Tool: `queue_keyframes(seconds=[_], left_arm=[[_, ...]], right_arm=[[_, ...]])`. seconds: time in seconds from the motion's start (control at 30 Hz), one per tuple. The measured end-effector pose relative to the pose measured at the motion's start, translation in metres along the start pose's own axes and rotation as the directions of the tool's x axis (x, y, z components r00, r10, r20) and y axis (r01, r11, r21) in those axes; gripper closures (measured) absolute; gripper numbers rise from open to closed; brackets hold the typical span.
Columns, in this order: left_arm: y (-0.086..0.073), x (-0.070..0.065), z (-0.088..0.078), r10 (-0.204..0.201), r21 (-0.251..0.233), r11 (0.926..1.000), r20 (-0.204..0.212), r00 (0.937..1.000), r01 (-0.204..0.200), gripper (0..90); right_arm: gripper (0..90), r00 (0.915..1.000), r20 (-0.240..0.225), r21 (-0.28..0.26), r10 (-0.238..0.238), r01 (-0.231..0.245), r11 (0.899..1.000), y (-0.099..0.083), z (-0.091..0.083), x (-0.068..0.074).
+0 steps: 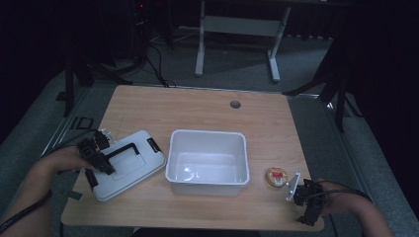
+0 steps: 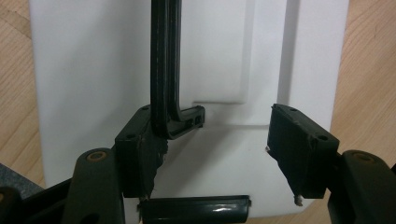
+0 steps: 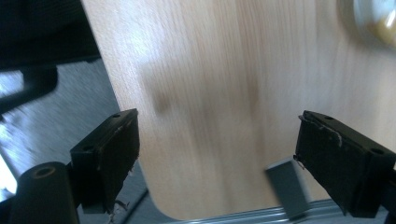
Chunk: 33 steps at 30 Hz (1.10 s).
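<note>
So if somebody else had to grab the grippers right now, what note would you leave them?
Left gripper: open, over the white lid, one jaw touching the lid's black handle, nothing clamped.
Right gripper: open, holding nothing, above the table's near right corner.
Things: the lid lies flat on the table left of the white tub. The tub looks empty. A small round container sits right of the tub, close to the right gripper.
Done: lid is off.
Left, probably: put the container in the tub, then close the lid.
</note>
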<state>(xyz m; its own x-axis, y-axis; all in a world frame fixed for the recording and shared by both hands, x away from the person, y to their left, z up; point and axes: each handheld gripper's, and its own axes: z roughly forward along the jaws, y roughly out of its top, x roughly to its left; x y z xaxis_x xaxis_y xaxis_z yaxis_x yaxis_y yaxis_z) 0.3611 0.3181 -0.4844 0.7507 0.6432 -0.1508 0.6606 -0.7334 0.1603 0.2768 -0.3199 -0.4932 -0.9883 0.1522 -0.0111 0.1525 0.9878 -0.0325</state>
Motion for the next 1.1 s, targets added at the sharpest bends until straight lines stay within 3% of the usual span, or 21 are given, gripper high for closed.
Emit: queue_keyframes(seconds=[0.13,0.27,0.47,0.77,1.1], left_arm=[[0.002,-0.002,-0.003,0.003,0.000,1.0000,-0.005,1.0000,-0.003,35.6],[0.003,-0.004,-0.003,0.011,0.002,0.9999,-0.006,0.9999,-0.011,35.6],[0.004,-0.004,-0.004,0.013,0.000,0.9999,-0.002,0.9999,-0.013,35.6],[0.005,-0.002,-0.003,0.011,-0.012,0.9999,-0.001,0.9999,-0.011,35.6],[0.004,-0.003,0.000,0.008,-0.008,0.9999,0.001,1.0000,-0.008,35.6]], right_arm=[[14.5,0.9989,0.002,0.021,-0.046,0.046,0.999,0.011,-0.007,-0.003],[16.5,0.9970,0.043,-0.027,-0.064,0.065,0.998,0.019,-0.019,-0.012],[16.4,0.9959,0.064,-0.055,-0.064,0.067,0.996,0.030,-0.026,-0.027],[14.7,0.9946,0.094,-0.082,-0.045,0.053,0.995,0.042,-0.017,-0.054],[14.8,0.9936,0.099,-0.052,-0.054,0.060,0.997,0.058,0.002,-0.076]])
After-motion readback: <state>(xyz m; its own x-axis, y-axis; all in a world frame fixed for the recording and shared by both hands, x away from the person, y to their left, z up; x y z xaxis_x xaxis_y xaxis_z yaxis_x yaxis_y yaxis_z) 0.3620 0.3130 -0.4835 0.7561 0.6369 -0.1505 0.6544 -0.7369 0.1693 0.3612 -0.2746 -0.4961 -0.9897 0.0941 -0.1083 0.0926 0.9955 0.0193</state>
